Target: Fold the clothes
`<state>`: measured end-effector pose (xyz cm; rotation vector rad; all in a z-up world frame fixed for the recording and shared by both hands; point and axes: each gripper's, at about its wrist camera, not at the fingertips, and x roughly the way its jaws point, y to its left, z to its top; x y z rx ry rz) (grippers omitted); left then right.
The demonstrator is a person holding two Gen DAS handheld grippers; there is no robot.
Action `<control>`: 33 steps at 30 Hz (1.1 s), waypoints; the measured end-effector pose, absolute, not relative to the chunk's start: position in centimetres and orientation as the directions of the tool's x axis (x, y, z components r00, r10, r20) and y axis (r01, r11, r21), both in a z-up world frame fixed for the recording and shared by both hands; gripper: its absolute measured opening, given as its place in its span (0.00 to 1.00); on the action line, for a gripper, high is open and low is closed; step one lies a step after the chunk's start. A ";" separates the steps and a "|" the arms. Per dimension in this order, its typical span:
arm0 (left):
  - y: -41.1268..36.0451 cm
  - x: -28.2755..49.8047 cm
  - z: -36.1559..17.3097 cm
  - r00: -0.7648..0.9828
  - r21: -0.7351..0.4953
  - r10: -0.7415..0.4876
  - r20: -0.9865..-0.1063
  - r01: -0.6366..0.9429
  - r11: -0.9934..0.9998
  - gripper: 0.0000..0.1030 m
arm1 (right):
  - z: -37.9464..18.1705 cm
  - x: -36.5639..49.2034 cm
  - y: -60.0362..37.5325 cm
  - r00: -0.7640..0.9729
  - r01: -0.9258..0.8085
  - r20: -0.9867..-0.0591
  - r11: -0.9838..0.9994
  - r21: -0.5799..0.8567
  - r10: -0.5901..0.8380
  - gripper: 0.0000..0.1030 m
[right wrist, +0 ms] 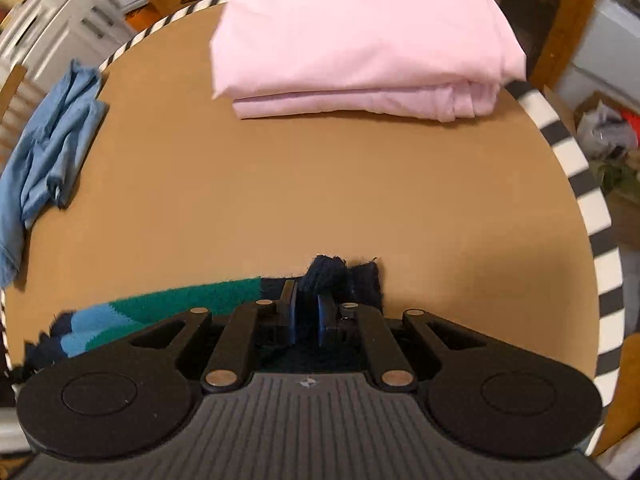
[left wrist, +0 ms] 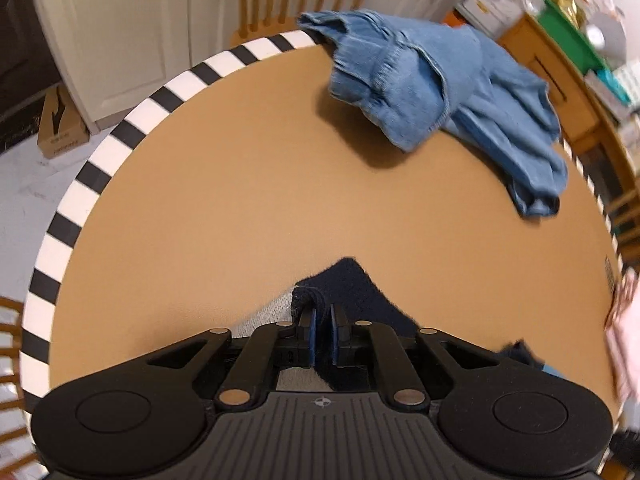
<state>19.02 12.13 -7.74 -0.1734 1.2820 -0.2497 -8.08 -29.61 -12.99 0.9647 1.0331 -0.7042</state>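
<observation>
Round table (left wrist: 248, 184) with a black-and-white striped rim, brown top. At its near edge, a navy knit (right wrist: 362, 276) with teal and light-blue patches and a pale grey underside, lying flat. Left gripper (left wrist: 323, 320) nearly closed, pinching a navy corner of the knit between 2 blue pads. Right gripper (right wrist: 307, 312) likewise nearly closed, pinching a bunched navy edge of the same knit. On the table's far side, crumpled blue jeans (left wrist: 448, 92), partly over the rim. Also at the far edge, a folded pink cloth (right wrist: 360, 40), well apart from the knit. Beyond the table, white cabinets (left wrist: 120, 32).
</observation>
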 end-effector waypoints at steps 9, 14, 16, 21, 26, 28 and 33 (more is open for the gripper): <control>13.4 14.4 -0.6 0.436 -0.324 -0.438 -0.786 0.313 0.893 0.37 | -5.6 -10.9 -24.2 0.524 0.658 -0.804 0.733 0.172 -0.282 0.46; 7.0 6.5 -4.9 0.248 -0.282 -0.488 -0.837 0.570 0.772 0.37 | -8.7 -5.8 -13.0 0.539 0.180 -0.827 0.981 -0.076 -0.163 0.26; 4.4 4.1 -7.5 0.225 -0.222 -0.448 -0.865 0.630 0.744 0.36 | -11.1 -3.6 -10.2 0.506 0.101 -0.850 0.989 -0.112 -0.147 0.13; 1.7 3.8 -9.6 0.369 -0.094 -0.421 -0.829 0.650 0.754 0.37 | -14.2 0.2 -11.3 0.450 0.193 -0.851 0.960 -0.203 -0.270 0.14; 1.5 6.5 -9.7 0.384 -0.137 -0.428 -0.818 0.594 0.793 0.37 | -14.3 -0.2 -14.6 0.455 0.258 -0.851 0.954 -0.155 -0.261 0.26; 1.5 7.6 -9.6 0.385 -0.157 -0.433 -0.815 0.573 0.805 0.36 | -14.6 -0.2 -15.0 0.446 0.262 -0.840 0.942 -0.210 -0.311 0.59; 3.2 8.7 -7.2 0.326 -0.259 -0.458 -0.827 0.501 0.826 0.31 | -11.9 -2.1 -15.7 0.501 0.360 -0.833 0.932 -0.048 -0.237 0.19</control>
